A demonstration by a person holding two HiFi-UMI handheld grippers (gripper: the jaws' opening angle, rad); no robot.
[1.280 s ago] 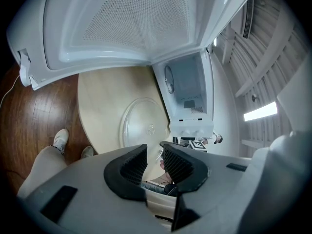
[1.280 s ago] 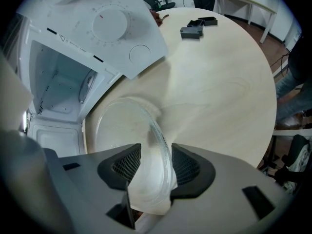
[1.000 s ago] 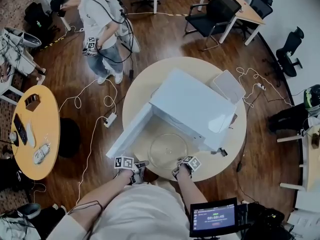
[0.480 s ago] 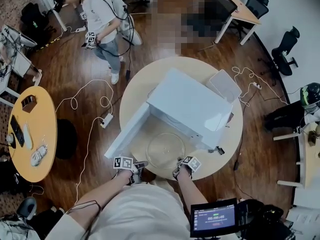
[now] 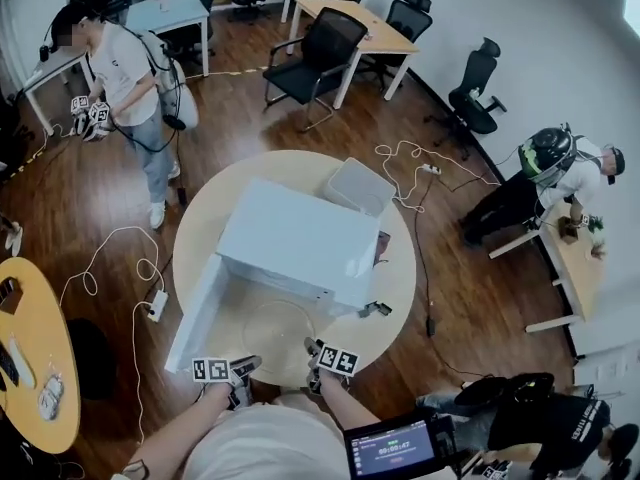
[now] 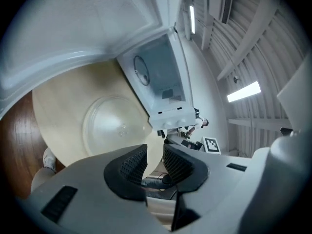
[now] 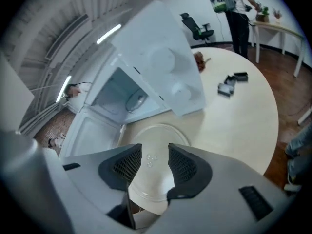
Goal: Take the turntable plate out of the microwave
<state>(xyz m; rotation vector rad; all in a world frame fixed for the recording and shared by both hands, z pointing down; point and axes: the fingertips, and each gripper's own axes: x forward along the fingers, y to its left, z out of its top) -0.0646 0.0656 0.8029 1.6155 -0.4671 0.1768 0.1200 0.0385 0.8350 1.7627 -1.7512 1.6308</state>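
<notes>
The clear glass turntable plate point(image 5: 280, 330) lies flat on the round wooden table point(image 5: 395, 268), just in front of the white microwave point(image 5: 300, 243), whose door point(image 5: 195, 313) hangs open to the left. My left gripper point(image 5: 246, 367) hovers at the plate's near left rim and my right gripper point(image 5: 312, 350) at its near right rim. In the left gripper view the jaws point(image 6: 155, 162) stand apart with nothing between them, and the plate point(image 6: 114, 126) lies beyond. In the right gripper view the jaws point(image 7: 155, 165) are also apart, above the plate point(image 7: 151, 199), not touching it.
A grey lidded box point(image 5: 360, 186) sits on the table behind the microwave, and small dark parts point(image 7: 231, 84) lie to its right. Cables trail over the floor point(image 5: 420, 198). A person point(image 5: 125, 68) stands far left; a yellow table point(image 5: 30, 368) is at the left edge.
The head view has swung, so table and microwave now sit lower and further left. Both grippers have lifted slightly at the table's near edge. The plate lies where it was.
</notes>
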